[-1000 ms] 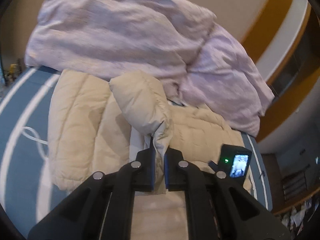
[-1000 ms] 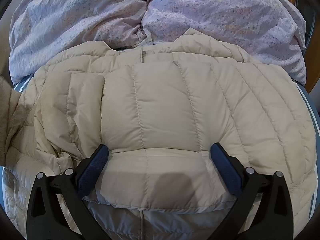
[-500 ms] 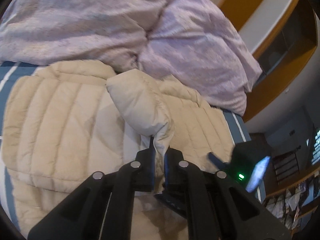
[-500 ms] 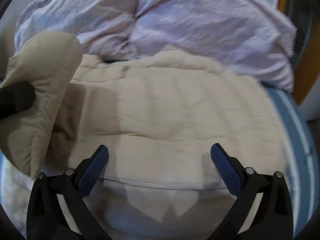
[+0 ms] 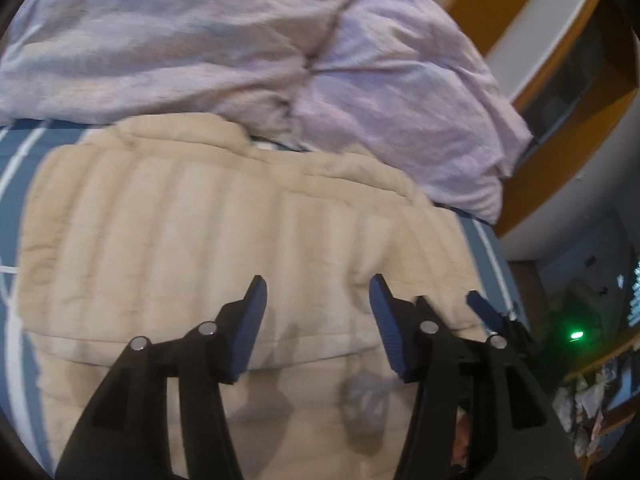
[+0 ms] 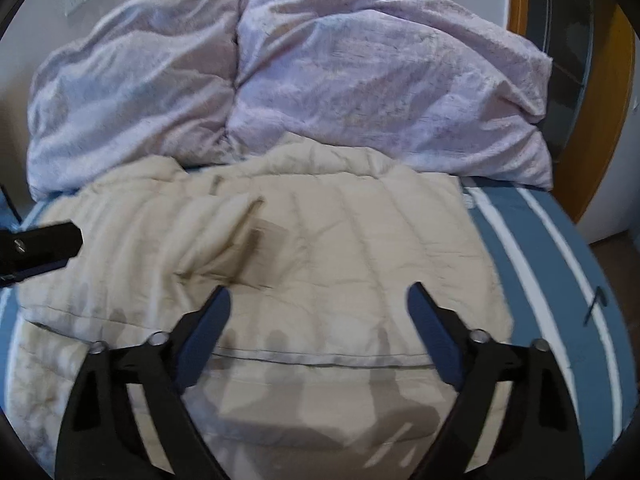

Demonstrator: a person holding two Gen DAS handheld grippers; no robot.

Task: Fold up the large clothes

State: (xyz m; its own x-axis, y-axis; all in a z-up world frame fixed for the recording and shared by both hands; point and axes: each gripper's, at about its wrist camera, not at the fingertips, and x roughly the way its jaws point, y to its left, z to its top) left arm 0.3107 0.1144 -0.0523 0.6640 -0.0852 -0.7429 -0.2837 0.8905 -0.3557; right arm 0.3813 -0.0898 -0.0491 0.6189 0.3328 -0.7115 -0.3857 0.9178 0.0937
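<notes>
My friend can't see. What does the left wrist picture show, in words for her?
A puffy beige jacket lies spread on a blue striped bed, and the left gripper hangs just above it, its jaws opening with nothing between them. A crumpled lilac duvet is heaped behind the jacket, and the right gripper pokes in at the right.

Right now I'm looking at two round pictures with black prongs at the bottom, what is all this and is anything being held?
Each picture comes from a small wide-angle camera fixed on hand-held tongs; a person carries one in each hand. The black prongs with blue pads are the tongs' fingers.

One picture looks along the left tongs, the other along the right tongs. Both look down at a beige quilted jacket lying on a blue bed cover with white stripes, with a bunched lilac duvet behind it.

Nothing is held. The left tongs are opening and the right ones are closing, with only air between their pads, above the jacket.
</notes>
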